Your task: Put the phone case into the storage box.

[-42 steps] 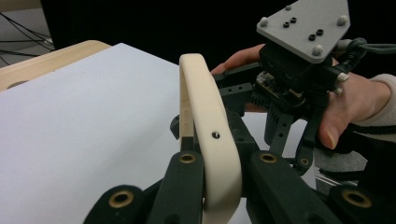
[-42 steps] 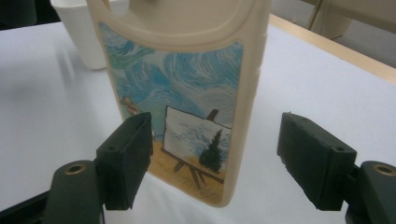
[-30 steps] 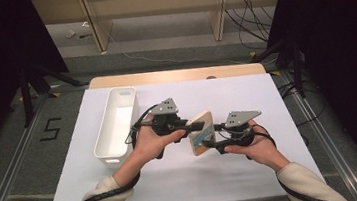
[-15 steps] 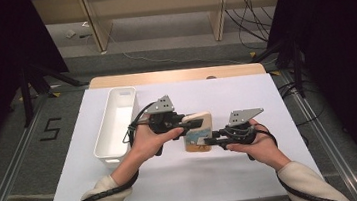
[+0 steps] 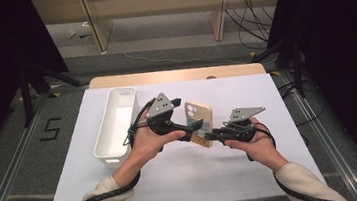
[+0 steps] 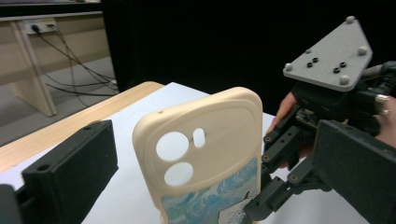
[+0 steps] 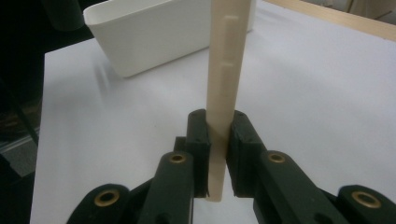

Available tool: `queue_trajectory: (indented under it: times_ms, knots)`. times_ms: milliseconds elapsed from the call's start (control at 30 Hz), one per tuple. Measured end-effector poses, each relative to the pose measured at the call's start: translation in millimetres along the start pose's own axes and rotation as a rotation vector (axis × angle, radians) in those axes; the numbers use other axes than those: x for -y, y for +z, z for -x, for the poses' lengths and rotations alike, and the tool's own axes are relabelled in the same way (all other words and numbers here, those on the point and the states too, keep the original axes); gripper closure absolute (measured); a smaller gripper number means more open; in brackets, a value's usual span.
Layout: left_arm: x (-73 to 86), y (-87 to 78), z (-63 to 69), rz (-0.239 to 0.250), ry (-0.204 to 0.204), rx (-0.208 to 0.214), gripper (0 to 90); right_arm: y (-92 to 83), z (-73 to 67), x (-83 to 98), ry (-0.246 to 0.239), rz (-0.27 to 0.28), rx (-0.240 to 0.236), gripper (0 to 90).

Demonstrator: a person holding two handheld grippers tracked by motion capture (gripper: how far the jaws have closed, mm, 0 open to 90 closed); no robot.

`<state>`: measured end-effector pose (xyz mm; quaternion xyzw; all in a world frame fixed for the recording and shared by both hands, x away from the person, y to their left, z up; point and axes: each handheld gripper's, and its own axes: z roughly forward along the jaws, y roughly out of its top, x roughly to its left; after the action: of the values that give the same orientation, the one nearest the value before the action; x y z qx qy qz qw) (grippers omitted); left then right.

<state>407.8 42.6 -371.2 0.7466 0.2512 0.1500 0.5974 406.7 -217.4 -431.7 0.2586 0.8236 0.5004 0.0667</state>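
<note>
High view, going left to right: first up is a white bin [image 5: 116, 126], long and narrow, sitting on the white table top [image 5: 267, 101] with its long side running away from the person, and as far as I can see there's nothing in it, just bare white floor inside. Just right of the bin is the left gripper [image 5: 195, 127], held in the person's left hand [image 5: 145, 141]. Its jaws have just been opening and now stand wide apart, one on each side of the phone case [image 5: 199, 120] with clear air between, so it's let go. The left gripper view backs that up: the cream case [image 6: 208, 154] stands upright between the two black jaws without touching either, camera cutouts up top and a blue wave print on the lower part. Next is the case itself, lifted off the table near the middle, tilted a bit, well clear of the bin. Then the right gripper [image 5: 209, 137] in the right hand [image 5: 256, 145], reaching in from the right. Its jaws have just been closing, and in the right gripper view they're clamped on the thin bottom edge of the case [image 7: 227, 70], pads [image 7: 198, 140] pressed flat on both faces, with the bin [image 7: 159, 35] sitting behind it on the table.
</note>
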Motion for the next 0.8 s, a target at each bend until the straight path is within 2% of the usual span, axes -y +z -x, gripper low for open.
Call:
queue_trajectory:
  times_ms: [133, 233, 267, 300, 400, 467, 800]
  knots:
    - [1.2, 2.0, -0.1, -0.004, -0.011, -0.056, 0.0, 3.2, -3.5, -3.2, 0.016, 0.008, 0.022, 81.1]
    - [3.2, 3.8, -0.6, -0.01, -0.016, -0.077, 0.0, 6.2, -6.6, -4.8, 0.025, 0.006, 0.035, 81.1]
    - [4.2, 3.7, 1.2, -0.018, -0.043, -0.084, 0.0, 7.5, -7.6, -5.2, 0.026, 0.006, 0.04, 81.1]
    - [4.5, 4.1, 1.1, -0.019, -0.042, -0.091, 0.0, 8.2, -8.2, -5.5, 0.028, 0.003, 0.041, 81.0]
    - [4.3, 6.6, -0.6, -0.012, -0.029, -0.095, 0.0, 10.6, -10.7, -6.3, 0.03, 0.008, 0.048, 81.0]
    - [4.2, 6.7, 0.1, -0.015, -0.041, -0.107, 0.0, 11.5, -12.1, -7.0, 0.029, 0.014, 0.051, 81.0]
    - [4.9, 14.5, 2.1, -0.008, -0.04, -0.124, 0.0, 15.3, -18.6, -8.7, 0.031, 0.02, 0.062, 81.0]
